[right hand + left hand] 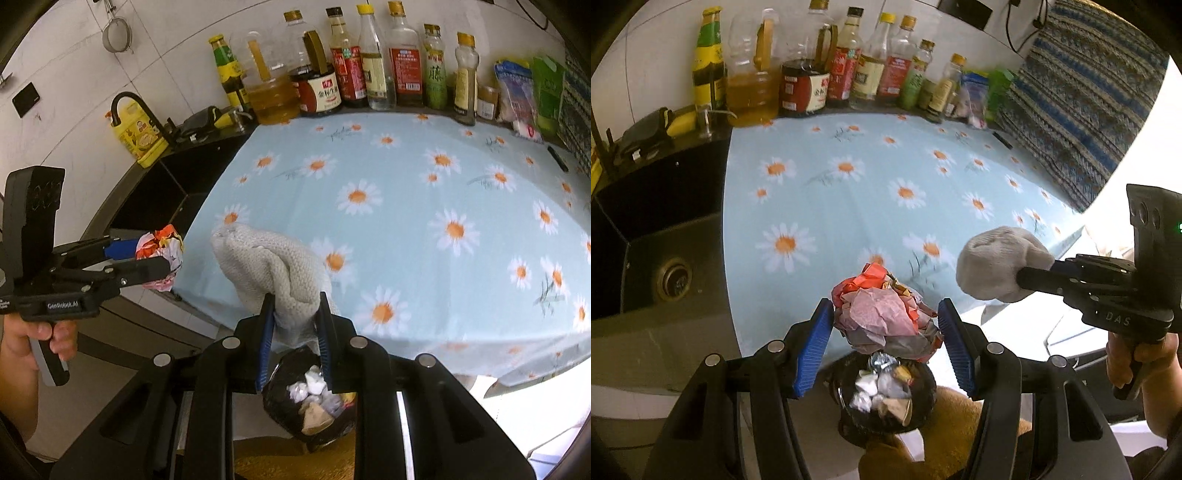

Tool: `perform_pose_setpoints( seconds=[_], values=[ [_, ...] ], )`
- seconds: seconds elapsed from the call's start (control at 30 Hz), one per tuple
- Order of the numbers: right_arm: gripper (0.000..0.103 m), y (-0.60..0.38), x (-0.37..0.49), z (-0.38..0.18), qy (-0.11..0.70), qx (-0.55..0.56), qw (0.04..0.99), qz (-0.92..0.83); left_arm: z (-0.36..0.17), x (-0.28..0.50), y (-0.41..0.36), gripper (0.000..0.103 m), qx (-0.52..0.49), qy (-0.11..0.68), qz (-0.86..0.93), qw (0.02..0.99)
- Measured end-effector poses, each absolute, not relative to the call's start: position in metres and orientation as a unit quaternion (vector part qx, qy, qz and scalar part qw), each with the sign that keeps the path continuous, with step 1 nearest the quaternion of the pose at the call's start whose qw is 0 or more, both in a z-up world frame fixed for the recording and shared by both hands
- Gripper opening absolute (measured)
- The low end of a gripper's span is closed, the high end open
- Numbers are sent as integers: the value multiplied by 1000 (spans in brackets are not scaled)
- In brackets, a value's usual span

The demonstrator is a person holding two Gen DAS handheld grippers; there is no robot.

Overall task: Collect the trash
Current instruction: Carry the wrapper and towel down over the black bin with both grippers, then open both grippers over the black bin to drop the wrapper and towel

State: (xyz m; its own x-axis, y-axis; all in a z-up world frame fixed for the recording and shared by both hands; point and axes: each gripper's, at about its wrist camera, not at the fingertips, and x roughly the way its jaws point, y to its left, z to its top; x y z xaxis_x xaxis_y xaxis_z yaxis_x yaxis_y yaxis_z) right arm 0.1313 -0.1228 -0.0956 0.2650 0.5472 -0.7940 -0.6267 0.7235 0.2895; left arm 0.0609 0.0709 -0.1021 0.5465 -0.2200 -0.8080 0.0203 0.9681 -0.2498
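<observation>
- Below both grippers, the black bin already holds scraps.
- Left gripper jaws clamp a paper wad above it.
- Right gripper jaws pinch a white glove; both remain to drop.
- No loose trash shows on the counter.

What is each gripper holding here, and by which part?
The left gripper clamps a crumpled wad of red and pink paper by its sides. The right gripper pinches a white knitted cloth at its lower bunched end.

The trash bin sits half hidden behind the right tongs, its lower part unseen.
</observation>
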Motion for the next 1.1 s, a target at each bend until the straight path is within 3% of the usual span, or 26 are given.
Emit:
perform_pose_setpoints(
  seconds=[0.43, 0.73, 1.1],
  values=[
    [24, -129, 99, -133, 528, -44, 760, 375, -148, 28, 43, 56, -134, 515, -83, 843],
    [22, -137, 112, -169, 565, -38, 731, 380, -210, 25, 36, 56, -176, 577, -64, 795],
    [23, -145, 135, -172, 581, -33, 712, 393, -218, 41, 28, 59, -193, 590, -49, 783]
  ],
)
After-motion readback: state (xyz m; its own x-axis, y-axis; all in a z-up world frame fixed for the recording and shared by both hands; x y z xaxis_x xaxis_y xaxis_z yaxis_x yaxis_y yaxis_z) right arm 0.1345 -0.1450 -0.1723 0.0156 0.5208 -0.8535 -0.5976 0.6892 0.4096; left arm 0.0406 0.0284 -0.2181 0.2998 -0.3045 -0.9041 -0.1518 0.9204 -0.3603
